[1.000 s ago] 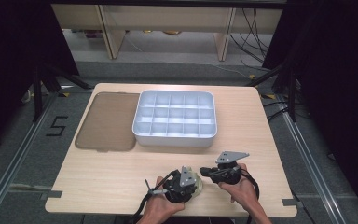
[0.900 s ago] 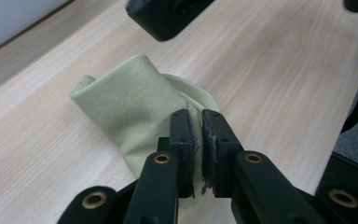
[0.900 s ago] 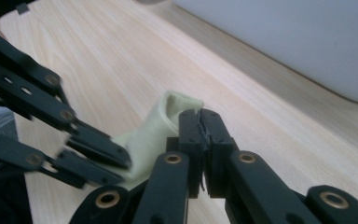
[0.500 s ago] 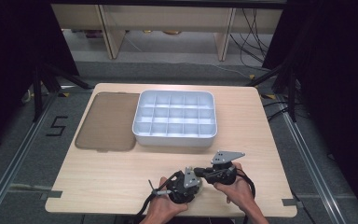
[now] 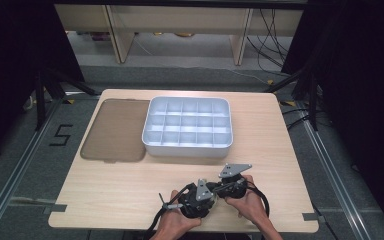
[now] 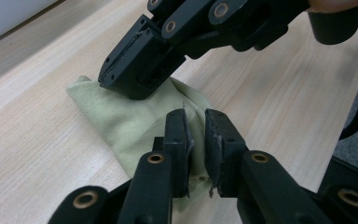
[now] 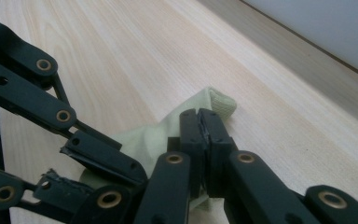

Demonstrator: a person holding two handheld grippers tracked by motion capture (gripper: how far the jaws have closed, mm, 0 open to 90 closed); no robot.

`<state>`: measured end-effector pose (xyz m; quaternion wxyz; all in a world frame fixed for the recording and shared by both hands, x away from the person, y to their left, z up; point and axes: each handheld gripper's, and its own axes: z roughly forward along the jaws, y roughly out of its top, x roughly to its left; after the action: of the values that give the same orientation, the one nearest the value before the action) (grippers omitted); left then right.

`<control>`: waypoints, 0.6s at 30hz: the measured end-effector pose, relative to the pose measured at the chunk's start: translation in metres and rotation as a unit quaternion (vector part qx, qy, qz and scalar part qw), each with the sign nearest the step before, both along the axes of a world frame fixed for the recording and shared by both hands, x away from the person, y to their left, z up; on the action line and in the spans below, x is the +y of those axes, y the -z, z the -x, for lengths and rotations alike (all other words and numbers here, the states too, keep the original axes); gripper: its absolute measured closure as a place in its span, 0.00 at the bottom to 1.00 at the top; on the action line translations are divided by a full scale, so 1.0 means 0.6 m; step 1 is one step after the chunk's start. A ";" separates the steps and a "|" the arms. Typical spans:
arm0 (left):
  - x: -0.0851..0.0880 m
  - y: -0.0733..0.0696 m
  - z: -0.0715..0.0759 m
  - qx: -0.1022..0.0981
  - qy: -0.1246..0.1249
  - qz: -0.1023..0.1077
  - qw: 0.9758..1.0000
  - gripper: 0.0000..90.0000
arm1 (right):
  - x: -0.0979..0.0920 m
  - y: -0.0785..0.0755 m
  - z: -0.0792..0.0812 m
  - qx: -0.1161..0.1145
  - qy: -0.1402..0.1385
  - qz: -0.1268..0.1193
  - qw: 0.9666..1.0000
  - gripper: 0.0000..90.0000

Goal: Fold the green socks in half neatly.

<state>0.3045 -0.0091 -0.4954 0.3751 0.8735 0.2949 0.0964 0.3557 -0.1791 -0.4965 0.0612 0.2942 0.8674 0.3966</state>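
Both tongs are working at the near edge of the tabletop [image 5: 130, 195], close together over a small pale green cloth [image 6: 121, 126], apparently a sock, judging by the rounded toe-like end in the right gripper view [image 7: 221, 103]. The cloth is lying flat on the wood, well apart from the white compartment tray [image 5: 187, 125] and the brown lid [image 5: 115, 131] farther back. The left tongs [image 6: 196, 140] are standing nearly closed, with only a narrow gap between the jaws, directly over the cloth's near part; whether they are actually pinching fabric cannot be told. The right tongs [image 7: 200, 135] are pressed together, seemingly nipping a fold of the cloth near its rounded end, though the contact itself is hidden by the jaws. Handling judgement: the cloth is looking light, soft and limp, with no stiffness, so it is likely drooping and folding wherever it is unsupported. It is neither fragile nor slippery; knit fabric should be gripping well against the jaw pads. The best hold is probably a pinch at an edge or a raised fold, one at each end, for spreading or folding. Risk: catching only one layer.
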 end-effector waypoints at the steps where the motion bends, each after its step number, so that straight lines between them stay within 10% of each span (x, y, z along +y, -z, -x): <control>1: 0.000 0.000 0.000 0.002 -0.005 0.006 1.000 0.86 | 0.000 0.000 0.000 0.000 0.000 0.000 1.000 0.99; 8: 0.026 -0.032 -0.004 0.017 -0.005 0.076 0.997 0.77 | 0.002 0.000 0.001 0.004 -0.002 0.003 1.000 0.99; 18: 0.047 -0.032 -0.002 0.026 0.010 0.056 0.998 0.83 | 0.002 0.000 0.001 0.003 -0.002 0.004 1.000 0.99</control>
<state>0.3058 0.0188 -0.4763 0.4161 0.8566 0.3006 0.0529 0.3551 -0.1781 -0.4968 0.0590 0.2932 0.8697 0.3928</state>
